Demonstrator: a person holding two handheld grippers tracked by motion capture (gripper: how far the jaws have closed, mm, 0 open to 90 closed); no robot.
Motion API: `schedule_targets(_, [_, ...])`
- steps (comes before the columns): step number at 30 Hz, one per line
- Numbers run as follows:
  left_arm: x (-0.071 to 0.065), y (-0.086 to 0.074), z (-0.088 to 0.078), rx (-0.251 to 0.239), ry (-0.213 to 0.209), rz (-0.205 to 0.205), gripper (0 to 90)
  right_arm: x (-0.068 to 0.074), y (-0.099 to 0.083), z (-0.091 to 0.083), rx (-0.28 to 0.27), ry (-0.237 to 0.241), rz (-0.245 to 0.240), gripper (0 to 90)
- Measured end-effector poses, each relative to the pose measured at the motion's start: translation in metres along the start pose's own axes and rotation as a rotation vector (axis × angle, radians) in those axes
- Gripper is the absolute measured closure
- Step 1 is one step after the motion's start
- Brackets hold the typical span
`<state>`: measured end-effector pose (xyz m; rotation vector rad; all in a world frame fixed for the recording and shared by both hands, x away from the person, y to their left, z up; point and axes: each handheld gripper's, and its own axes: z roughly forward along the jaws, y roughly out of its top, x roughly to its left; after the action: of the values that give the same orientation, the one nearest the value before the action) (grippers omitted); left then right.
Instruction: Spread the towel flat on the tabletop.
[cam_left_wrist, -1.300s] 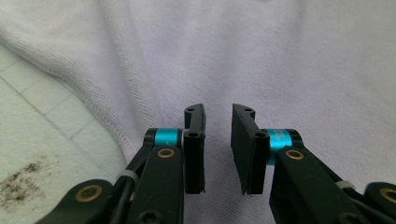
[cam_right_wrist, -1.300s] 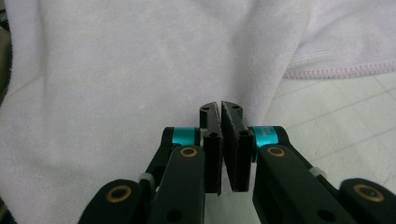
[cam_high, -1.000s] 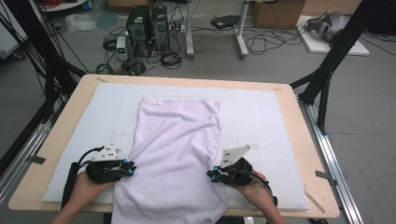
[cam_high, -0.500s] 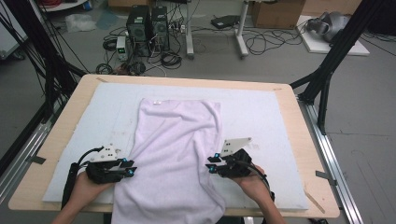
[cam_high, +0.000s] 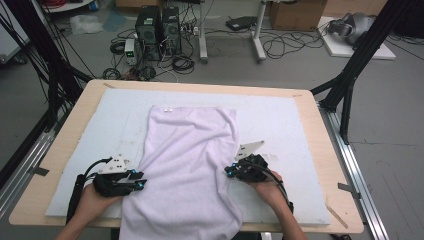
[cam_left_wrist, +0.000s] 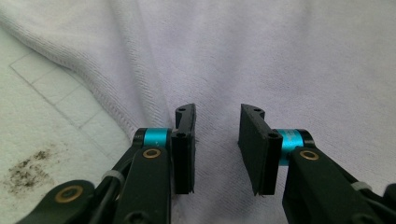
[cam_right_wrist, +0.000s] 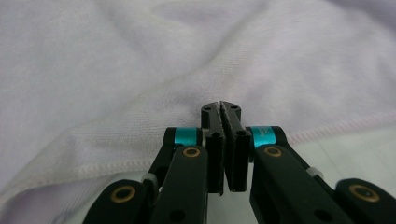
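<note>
A pale lilac cloth (cam_high: 187, 160) lies lengthwise on a white mat (cam_high: 280, 120), its near end hanging over the table's front edge. At the cloth's left edge my left gripper (cam_high: 141, 184) is open. In the left gripper view its jaws (cam_left_wrist: 216, 116) have just been opening and stand apart over the cloth (cam_left_wrist: 280, 56), nothing pinched. My right gripper (cam_high: 227, 171) is at the right edge. In the right gripper view its jaws (cam_right_wrist: 221, 106) have just closed, and they pinch a small raised fold of cloth (cam_right_wrist: 140, 70) just past the hem.
The mat covers most of a wooden table (cam_high: 325, 150). A dark stain (cam_left_wrist: 28, 172) marks the mat left of the left gripper. Behind the table, computer towers (cam_high: 160, 27) and cables lie on the floor. Black frame legs (cam_high: 350, 80) stand at both sides.
The right gripper has moved a little farther from the person along the cloth's right edge. The left gripper stays where it was.
</note>
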<state>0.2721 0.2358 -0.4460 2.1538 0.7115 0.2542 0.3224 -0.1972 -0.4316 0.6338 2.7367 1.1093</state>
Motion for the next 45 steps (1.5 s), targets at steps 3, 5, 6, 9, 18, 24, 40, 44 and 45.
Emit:
schedule_targets(3, [0.0, 0.0, -0.001, 0.002, 0.006, 0.004, 66.0, -0.01, -0.011, -0.022, 0.007, -0.085, 0.029, 89.5])
schedule_targets(5, [0.001, 0.001, -0.003, 0.002, 0.015, 0.005, 64.1, -0.017, -0.017, -0.037, -0.013, -0.121, 0.056, 87.6])
schedule_targets(6, [0.001, 0.001, -0.005, -0.003, 0.016, 0.005, 63.4, -0.017, -0.019, -0.042, -0.029, -0.124, 0.061, 85.1])
schedule_targets(9, [0.002, 0.0, -0.01, -0.01, 0.019, 0.008, 62.5, -0.008, -0.019, -0.048, -0.071, -0.063, 0.036, 78.5])
schedule_targets(18, [0.004, -0.006, -0.009, 0.013, 0.036, 0.027, 66.1, 0.019, -0.036, -0.021, -0.011, 0.055, -0.003, 69.2])
schedule_targets(24, [0.005, -0.003, -0.01, 0.019, 0.053, 0.029, 86.1, 0.021, -0.034, -0.022, 0.014, 0.049, -0.038, 88.4])
schedule_targets(40, [-0.006, -0.013, -0.017, 0.017, -0.015, 0.055, 71.9, 0.054, -0.031, -0.029, -0.018, 0.115, -0.132, 66.3])
schedule_targets(44, [-0.008, -0.011, -0.019, 0.026, -0.028, 0.061, 86.4, 0.053, -0.04, -0.022, -0.007, 0.15, -0.098, 86.9])
schedule_targets(45, [-0.009, -0.011, -0.021, 0.021, -0.034, 0.062, 86.7, 0.054, -0.04, -0.023, -0.003, 0.155, -0.107, 87.4])
